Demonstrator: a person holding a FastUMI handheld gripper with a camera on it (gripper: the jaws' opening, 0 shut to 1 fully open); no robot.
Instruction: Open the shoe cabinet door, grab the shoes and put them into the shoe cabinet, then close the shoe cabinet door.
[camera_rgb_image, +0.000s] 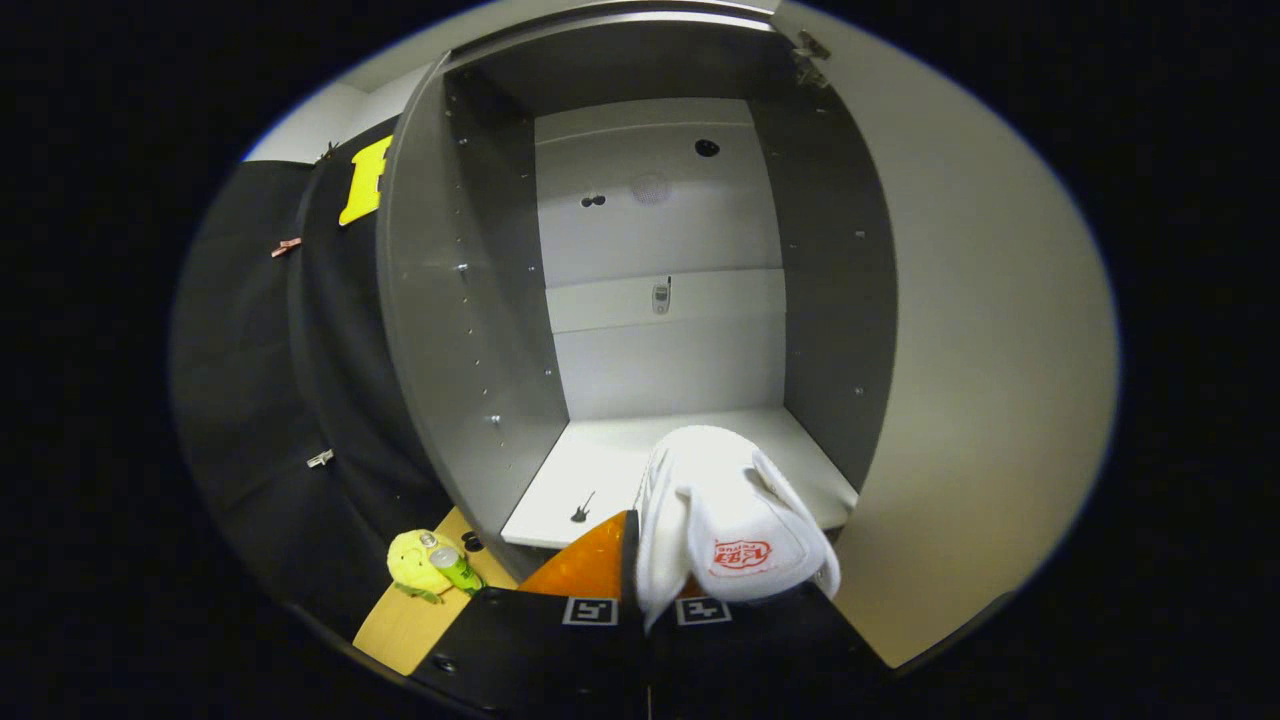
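**Ana:** Gripper view is looking straight into the open shoe cabinet (660, 250). The door (960, 400) is standing swung out on the right, and the gripper (645, 580) is holding a white shoe (715, 520) between its 2 fingers, both pressing on the shoe's fabric as far as I am seeing it.

**Ben:** Where is the shoe sitting relative to the cabinet?

**Ana:** It is hanging at the front lip of the bottom shelf (600, 475), toe end pointing inward over the shelf, heel end toward the fingers. It is not resting on the shelf yet, I am judging.

**Ben:** So the step in hand is placing it. How should that go?

**Ana:** I am thinking: carry it deeper, past the front edge, keeping it clear of the left side panel (450, 330) and the door. Lower it until the sole is lying flat, and only then part the fingers, so it is not tipping out when the door is closing.

**Ben:** Anything hard to read?

**Ana:** The shoe is covering most of 1 finger, so the exact grip point is staying hidden. A small dark mark on the shelf and a small object on the back wall (661, 297) are too small to identify. A yellow plush toy (415, 565) is lying outside, left of the cabinet.
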